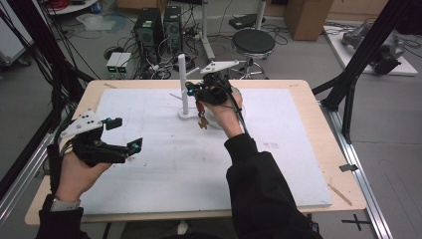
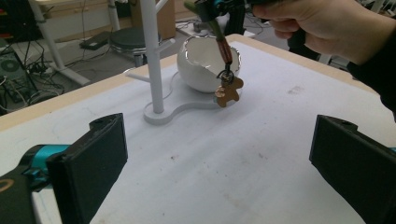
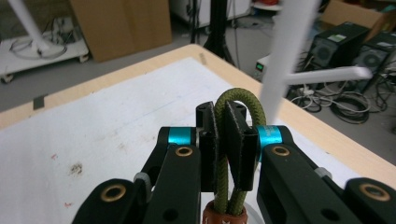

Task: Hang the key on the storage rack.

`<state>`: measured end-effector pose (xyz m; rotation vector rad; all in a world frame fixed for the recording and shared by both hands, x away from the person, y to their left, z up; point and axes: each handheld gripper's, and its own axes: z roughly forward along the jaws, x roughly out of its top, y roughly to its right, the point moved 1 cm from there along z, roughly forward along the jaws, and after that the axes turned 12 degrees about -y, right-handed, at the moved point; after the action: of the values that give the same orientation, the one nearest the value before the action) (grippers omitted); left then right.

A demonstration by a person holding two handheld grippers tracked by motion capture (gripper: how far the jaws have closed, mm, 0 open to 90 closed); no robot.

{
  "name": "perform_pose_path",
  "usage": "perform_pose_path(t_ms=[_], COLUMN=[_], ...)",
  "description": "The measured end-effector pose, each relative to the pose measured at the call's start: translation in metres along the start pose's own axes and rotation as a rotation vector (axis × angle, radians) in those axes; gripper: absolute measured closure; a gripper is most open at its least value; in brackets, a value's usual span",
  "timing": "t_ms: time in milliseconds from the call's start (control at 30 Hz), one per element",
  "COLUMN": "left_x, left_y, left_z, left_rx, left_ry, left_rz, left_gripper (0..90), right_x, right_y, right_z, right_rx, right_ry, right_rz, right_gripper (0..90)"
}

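Left gripper sits low at the tabletop's left edge, jaws wide apart w/ nothing between. Mid-tabletop: white peg stand, upright, w/ a white bowl just beside its base. Right gripper hangs by the stand, jaws clamped on an olive cord loop; gingerbread-man charm dangles below, in front of the bowl.

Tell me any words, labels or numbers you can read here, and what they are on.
None can be read.
The small boxes on the floor show green lights, too small to read.
The computer towers show no legible brand.
The gingerbread-man charm bears no writing.
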<state>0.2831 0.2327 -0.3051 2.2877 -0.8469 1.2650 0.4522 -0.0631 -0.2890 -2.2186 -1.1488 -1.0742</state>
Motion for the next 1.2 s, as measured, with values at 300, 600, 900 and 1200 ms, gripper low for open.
perform_pose_path(t_ms=[300, 600, 900, 1200], left_x=[-0.015, -0.026, -0.032, -0.032], left_y=[-0.002, -0.004, -0.007, -0.007], left_z=[-0.013, -0.026, -0.033, -0.03], left_rx=[0.041, 0.069, 0.086, 0.084], left_ry=[-0.026, -0.02, -0.025, -0.031], left_rz=[-0.031, -0.054, -0.073, -0.075], left_gripper=[4.7, 4.7, 4.7, 4.7], right_x=[0.0, 0.001, 0.001, 0.001], right_y=[0.001, 0.002, 0.005, 0.004], right_z=[0.027, 0.041, 0.045, 0.044], right_rx=[0.01, 0.007, 0.018, 0.017], right_ry=[-0.031, -0.015, -0.013, 0.015], right_rz=[-0.081, -0.079, -0.075, -0.062], right_gripper=[84.5, 84.3, 84.0, 68.3])
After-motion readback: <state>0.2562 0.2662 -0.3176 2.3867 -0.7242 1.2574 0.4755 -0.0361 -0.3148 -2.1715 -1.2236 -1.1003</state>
